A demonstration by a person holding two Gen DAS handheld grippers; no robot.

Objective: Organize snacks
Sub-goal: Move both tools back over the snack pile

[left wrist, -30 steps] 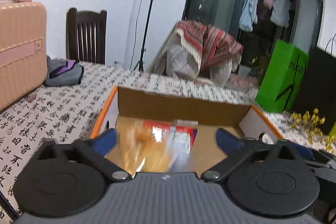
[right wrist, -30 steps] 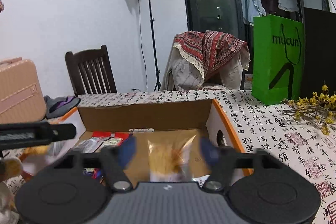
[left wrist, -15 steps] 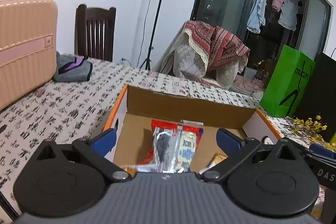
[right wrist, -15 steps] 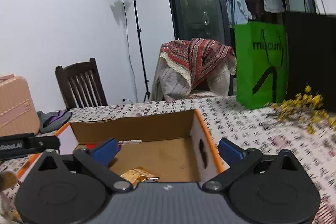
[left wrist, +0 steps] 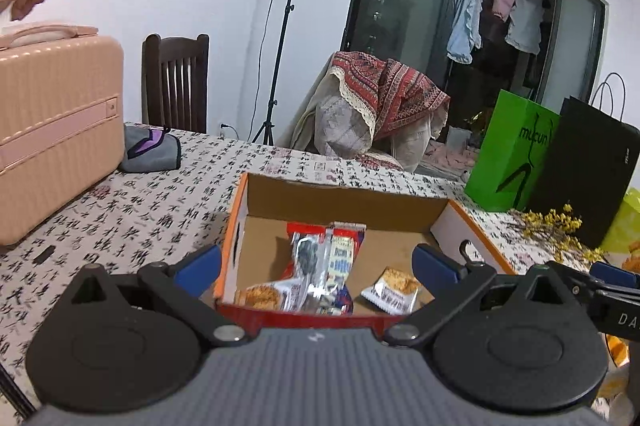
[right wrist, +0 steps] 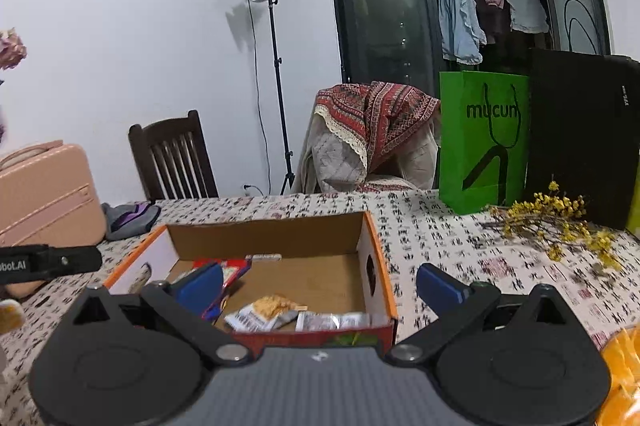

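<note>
A: Item one, fingers?
B: My left gripper (left wrist: 316, 260) and right gripper (right wrist: 318, 282): both spread wide, nothing between them.
A: Item two, snacks?
B: Snack packets (left wrist: 326, 258) lying inside the cardboard box (left wrist: 344, 200) on the table (left wrist: 132, 214).

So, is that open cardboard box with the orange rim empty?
No, the open cardboard box with the orange rim holds several snack packets on its floor.

1 box (left wrist: 404, 212), approx 4 snack pkts (left wrist: 394, 291), 2 bags (left wrist: 514, 154)
</note>
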